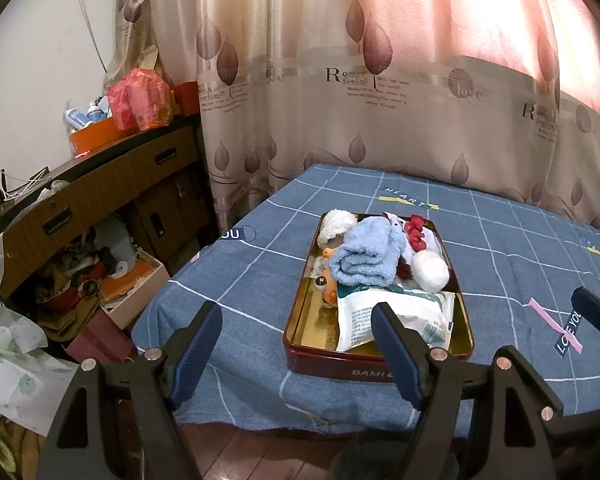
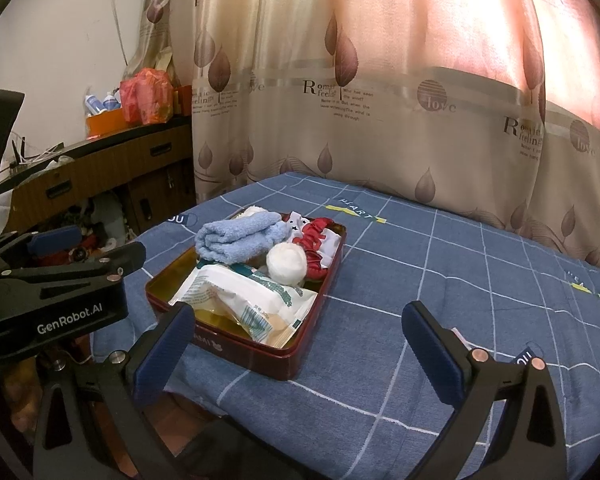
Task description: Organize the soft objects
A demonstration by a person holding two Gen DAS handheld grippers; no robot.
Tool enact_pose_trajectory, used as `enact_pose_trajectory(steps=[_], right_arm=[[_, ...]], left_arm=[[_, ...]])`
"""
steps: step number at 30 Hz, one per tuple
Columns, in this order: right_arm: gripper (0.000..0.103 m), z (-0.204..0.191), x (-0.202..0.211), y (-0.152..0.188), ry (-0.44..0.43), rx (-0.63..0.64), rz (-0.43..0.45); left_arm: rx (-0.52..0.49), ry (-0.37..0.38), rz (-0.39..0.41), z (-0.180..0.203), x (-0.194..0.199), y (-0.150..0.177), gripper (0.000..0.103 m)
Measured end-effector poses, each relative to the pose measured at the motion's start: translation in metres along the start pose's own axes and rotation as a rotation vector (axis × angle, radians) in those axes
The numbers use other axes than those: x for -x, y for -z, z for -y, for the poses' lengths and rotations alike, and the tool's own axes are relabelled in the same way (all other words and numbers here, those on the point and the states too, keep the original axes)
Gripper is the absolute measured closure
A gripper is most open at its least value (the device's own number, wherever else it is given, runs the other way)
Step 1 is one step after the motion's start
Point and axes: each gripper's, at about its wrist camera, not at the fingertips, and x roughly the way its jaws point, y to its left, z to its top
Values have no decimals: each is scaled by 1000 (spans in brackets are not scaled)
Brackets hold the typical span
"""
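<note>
Tin [image 1: 296, 328] crowded — orange toy [image 1: 327, 292] half-buried under blue towel [image 1: 364, 256].

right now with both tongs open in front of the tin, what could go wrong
The blue towel is heaped above the rim of the tin; pulling it may drag out the white ball beside it. The tin sits near the edge of the table, so a push could slide it off. The wipes pack looks slippery.

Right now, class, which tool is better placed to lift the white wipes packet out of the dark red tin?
Left tool: open, it faces the dark red metal tin, right before the white wipes packet. The right tool sits off beside it.
</note>
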Motion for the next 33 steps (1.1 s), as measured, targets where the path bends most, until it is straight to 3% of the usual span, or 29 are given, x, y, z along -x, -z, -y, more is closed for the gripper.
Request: enact_pose_trajectory(steps=[33], right_arm=[[0, -10, -2, 1, -3, -3, -14]], left_arm=[[-12, 16, -12, -3, -2, 2, 24]])
